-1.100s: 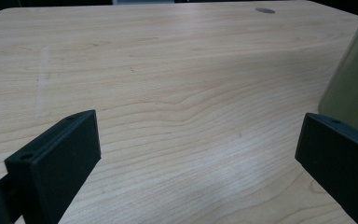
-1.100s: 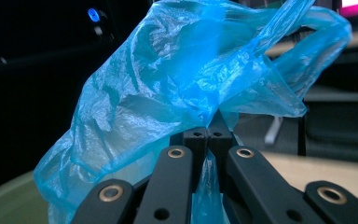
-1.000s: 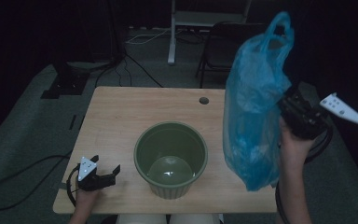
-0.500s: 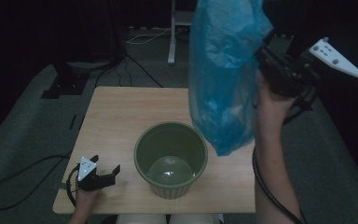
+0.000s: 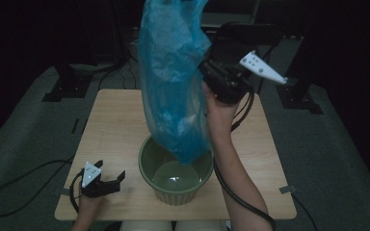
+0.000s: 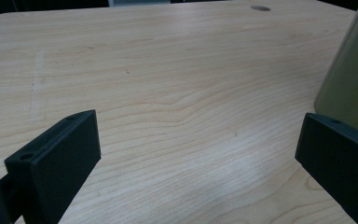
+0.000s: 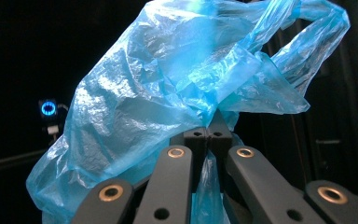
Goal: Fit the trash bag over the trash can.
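Surface (image 5: 125,125): a pale wood-grain top with rounded corners and a small round hole (image 6: 260,8) near its far edge; it stood on grey floor (image 5: 24,144) in a dark room, with cables and black stand feet beyond it. Green bowl (image 5: 177,173): it sat near the front edge, its inside partly hidden behind the bag. Blue plastic bag (image 5: 173,82): it was held high above the surface, its lower tip hanging just over the bowl and its top cut off by the frame; its contents could not be made out. Right tool (image 7: 208,136): jaws were closed together, pinching a fold of the bag. Left tool (image 5: 108,180): it rested on the surface left of the bowl, jaws wide apart and holding nothing.
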The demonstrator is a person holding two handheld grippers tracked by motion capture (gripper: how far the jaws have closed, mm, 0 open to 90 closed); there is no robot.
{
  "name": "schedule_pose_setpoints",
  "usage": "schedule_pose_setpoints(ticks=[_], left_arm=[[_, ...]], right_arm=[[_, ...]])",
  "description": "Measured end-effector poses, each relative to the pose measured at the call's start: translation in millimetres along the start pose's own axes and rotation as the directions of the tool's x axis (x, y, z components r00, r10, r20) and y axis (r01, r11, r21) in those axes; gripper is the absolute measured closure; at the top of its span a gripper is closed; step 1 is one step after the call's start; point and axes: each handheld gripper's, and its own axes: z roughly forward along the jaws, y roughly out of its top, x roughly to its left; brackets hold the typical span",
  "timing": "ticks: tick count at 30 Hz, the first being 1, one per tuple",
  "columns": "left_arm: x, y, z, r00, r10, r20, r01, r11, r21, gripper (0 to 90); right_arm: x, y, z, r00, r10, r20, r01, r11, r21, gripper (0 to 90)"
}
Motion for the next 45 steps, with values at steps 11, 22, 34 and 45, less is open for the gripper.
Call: schedule_pose_setpoints(ticks=[11, 22, 34, 45], left_arm=[[-1.6, 0.7, -0.8, 0.9997, -0.015, 0.021, 0.014, 0.9997, 0.018, 0.5], [-9.0, 19.3, -9.6, 0.9979, -0.008, 0.064, 0.007, 0.9999, 0.013, 0.5], [-23.5, 82.6, -33.9, 0.9918, 0.036, 0.122, -0.043, 0.9979, 0.049, 0.5], [-43.3, 203.5, -40.2, 0.9708, 0.122, 0.207, -0.122, 0.9924, -0.013, 0.6]], right_arm=[[-6.2, -88.2, -33.7, 0.9992, 0.039, 0.005, -0.039, 0.987, 0.157, 90.0], [-2.7, -133.7, -89.1, 0.9974, 0.071, -0.010, -0.063, 0.935, 0.349, 88.8], [18.1, -159.2, -115.1, 0.9997, 0.021, -0.012, -0.013, 0.886, 0.463, 86.9], [6.3, -133.4, -91.8, 0.9994, -0.033, -0.010, 0.034, 0.898, 0.439, 89.6]])
